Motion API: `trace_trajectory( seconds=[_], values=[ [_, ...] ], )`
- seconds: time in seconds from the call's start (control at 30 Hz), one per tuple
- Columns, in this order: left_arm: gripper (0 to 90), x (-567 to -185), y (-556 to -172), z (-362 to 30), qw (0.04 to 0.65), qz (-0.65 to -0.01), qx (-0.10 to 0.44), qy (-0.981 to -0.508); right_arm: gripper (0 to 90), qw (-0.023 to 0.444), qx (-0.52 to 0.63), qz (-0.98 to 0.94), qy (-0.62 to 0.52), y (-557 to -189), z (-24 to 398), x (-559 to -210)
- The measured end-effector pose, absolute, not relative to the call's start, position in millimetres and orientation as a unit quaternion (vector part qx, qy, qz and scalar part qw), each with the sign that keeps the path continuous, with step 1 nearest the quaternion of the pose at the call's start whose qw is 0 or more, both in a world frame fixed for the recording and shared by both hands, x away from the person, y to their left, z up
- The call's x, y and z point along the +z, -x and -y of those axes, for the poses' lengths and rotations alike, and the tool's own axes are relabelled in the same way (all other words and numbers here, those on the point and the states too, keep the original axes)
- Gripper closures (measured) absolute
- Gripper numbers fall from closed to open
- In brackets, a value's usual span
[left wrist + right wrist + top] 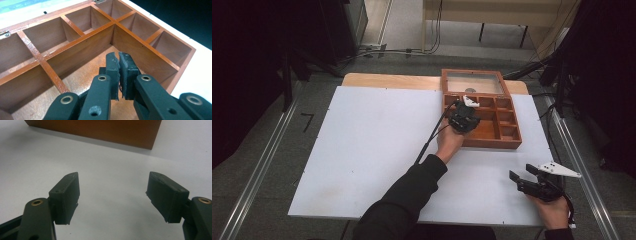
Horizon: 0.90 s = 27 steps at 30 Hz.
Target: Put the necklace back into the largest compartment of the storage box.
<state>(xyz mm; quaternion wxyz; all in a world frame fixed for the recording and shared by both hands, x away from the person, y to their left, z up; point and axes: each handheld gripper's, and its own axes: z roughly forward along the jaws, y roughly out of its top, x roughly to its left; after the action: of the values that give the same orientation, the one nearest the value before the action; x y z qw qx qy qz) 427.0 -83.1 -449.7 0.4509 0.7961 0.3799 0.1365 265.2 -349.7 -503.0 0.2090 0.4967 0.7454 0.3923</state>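
Wooden box (492,136) with one large and seven small compartments is sitting at the worktop's (362,150) far right side, lid (474,82) open. Left gripper (119,58), jaws clenched on nothing, is dipping into the large compartment; right gripper (113,195) is hovering nearby, jaws released.

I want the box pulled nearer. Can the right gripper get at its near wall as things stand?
Probably yes: the right gripper has its jaws open, with only bare white table before the wooden box.
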Motion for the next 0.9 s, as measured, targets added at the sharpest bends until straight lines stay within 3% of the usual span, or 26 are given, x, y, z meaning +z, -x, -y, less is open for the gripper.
trace_trajectory(
  seconds=[0.23, 0.47, 0.9],
  values=[
    [85.7, -454, -434, 92, 0.443, -0.383, 0.140, -0.798, 24.9, 0.209, 0.393, -0.746, -0.496, -266, 350, -503],
    [67.3, -458, -433, 93, 0.429, -0.383, 0.145, -0.805, 24.9, 0.208, 0.394, -0.745, -0.497, -266, 350, -503],
    [56.3, -453, -423, 74, 0.439, -0.382, 0.132, -0.803, 24.9, 0.208, 0.392, -0.746, -0.497, -267, 349, -504]
  ],
)
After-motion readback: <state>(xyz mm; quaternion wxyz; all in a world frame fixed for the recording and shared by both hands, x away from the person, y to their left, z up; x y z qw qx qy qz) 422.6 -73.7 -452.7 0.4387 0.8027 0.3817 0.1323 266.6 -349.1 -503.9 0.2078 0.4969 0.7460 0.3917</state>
